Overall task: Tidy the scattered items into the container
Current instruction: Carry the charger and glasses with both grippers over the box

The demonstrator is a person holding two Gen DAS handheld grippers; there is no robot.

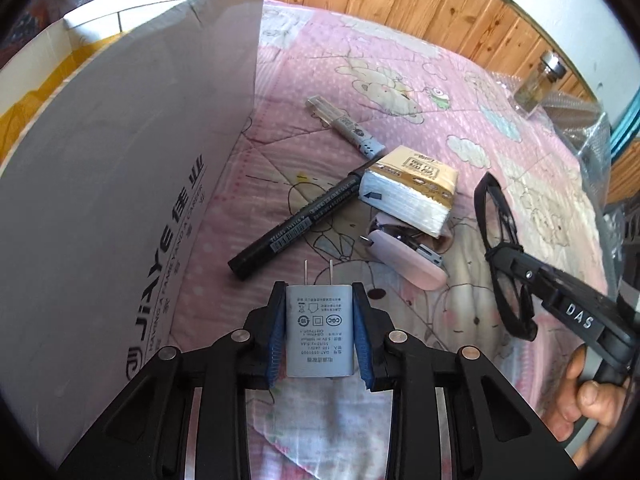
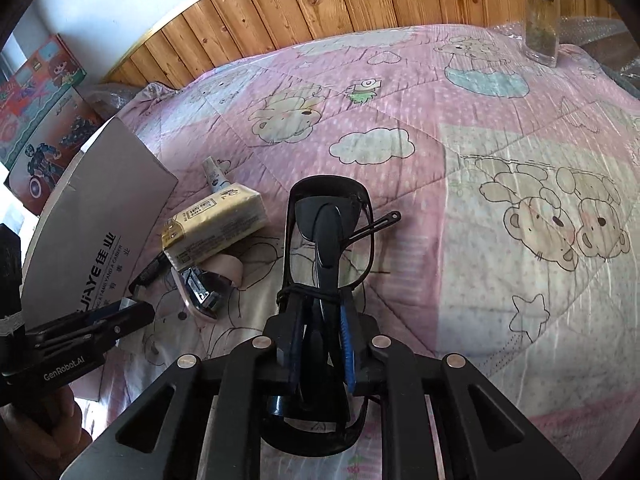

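1. Two grippers are in view over a bed covered by a pink cartoon-print quilt.
2. At the bottom centre of the left wrist view, the left gripper clamps a grey plug-in charger between its blue pads, prongs pointing toward the top of the frame.
3. At the bottom centre of the right wrist view, the right gripper is closed tight on a pair of black glasses, held edge-on with the folded temples between the pads.
4. The grey cardboard box printed "JIAYE" fills the left side of the left wrist view, its wall upright.
5. Still loose on the quilt near the middle of that view: a black marker lying diagonally, its far end touching a tissue pack; a pink stapler partly under the pack; a small white tube just above.
6. A glass jar with a metal lid stands upright in the upper right of the right wrist view, well apart from the other items.
7. A hand grips the right gripper's handle at the lower right edge of the left wrist view.
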